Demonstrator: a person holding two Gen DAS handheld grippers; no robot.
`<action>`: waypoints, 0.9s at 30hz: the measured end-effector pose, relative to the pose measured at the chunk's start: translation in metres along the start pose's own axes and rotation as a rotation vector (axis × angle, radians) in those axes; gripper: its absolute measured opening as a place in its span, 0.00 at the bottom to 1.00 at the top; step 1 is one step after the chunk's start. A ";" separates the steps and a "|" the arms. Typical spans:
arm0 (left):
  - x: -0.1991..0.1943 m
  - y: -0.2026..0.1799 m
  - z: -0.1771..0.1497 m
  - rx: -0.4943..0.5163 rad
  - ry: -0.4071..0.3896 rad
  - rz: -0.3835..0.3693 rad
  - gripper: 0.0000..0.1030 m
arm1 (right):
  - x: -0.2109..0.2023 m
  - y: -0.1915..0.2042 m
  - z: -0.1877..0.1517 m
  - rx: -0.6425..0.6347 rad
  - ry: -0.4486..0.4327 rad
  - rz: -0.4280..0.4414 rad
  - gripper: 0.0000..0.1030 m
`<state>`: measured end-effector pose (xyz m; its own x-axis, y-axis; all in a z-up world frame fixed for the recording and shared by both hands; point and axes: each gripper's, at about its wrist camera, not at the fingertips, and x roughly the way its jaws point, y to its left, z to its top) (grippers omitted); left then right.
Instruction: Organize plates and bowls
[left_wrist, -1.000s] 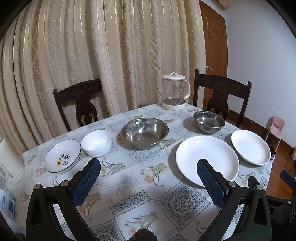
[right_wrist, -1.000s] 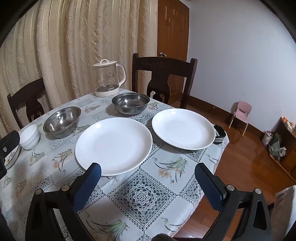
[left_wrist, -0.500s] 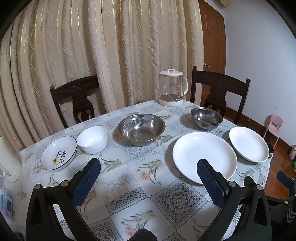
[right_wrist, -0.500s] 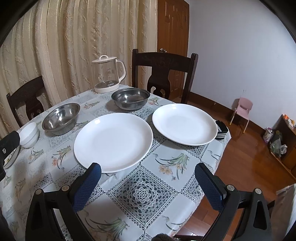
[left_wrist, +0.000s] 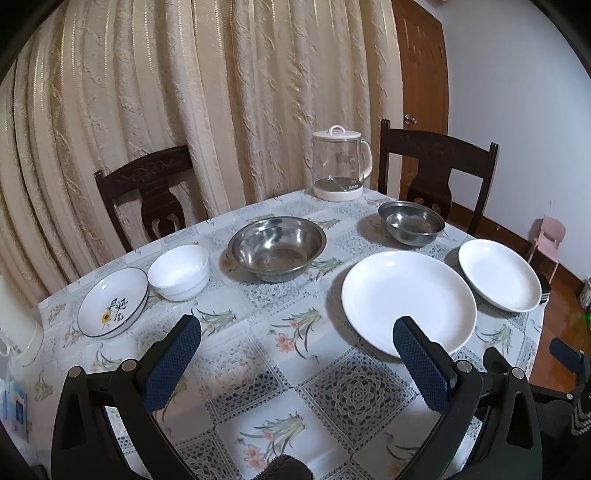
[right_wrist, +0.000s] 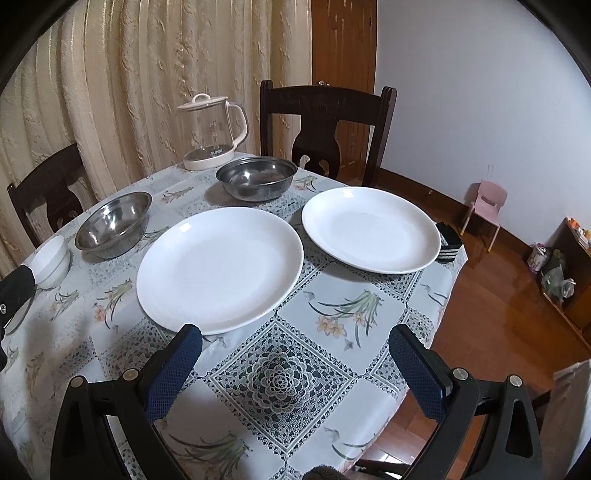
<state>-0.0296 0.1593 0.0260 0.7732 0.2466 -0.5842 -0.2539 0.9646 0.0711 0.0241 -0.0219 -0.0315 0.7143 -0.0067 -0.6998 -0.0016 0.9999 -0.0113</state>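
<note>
On the patterned tablecloth lie a large white plate and a smaller white plate at the right edge. Behind them stand a large steel bowl and a smaller steel bowl. At the left sit a white bowl and a flower-painted dish. My left gripper is open above the near table, holding nothing. My right gripper is open too, just short of the large plate's near rim.
A glass kettle stands at the table's back. Two dark wooden chairs flank it before a cream curtain. A black striped object lies by the smaller plate. The wooden floor and a pink child's chair are at right.
Both grippers have drawn slightly back and tilted, so the dishes sit a little lower and farther in view. Nothing on the table has moved; both stay open.
</note>
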 end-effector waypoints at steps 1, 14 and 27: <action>0.001 0.000 -0.001 0.002 0.003 0.001 1.00 | 0.002 0.000 0.000 0.000 0.005 0.000 1.00; 0.036 -0.005 -0.009 0.020 0.097 0.009 1.00 | 0.034 -0.020 -0.003 0.057 0.080 0.013 1.00; 0.087 0.010 -0.018 -0.042 0.214 -0.028 1.00 | 0.068 -0.032 0.015 0.112 0.115 0.155 1.00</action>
<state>0.0251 0.1891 -0.0386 0.6406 0.1898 -0.7441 -0.2617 0.9649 0.0209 0.0831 -0.0538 -0.0683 0.6271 0.1527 -0.7638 -0.0228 0.9838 0.1780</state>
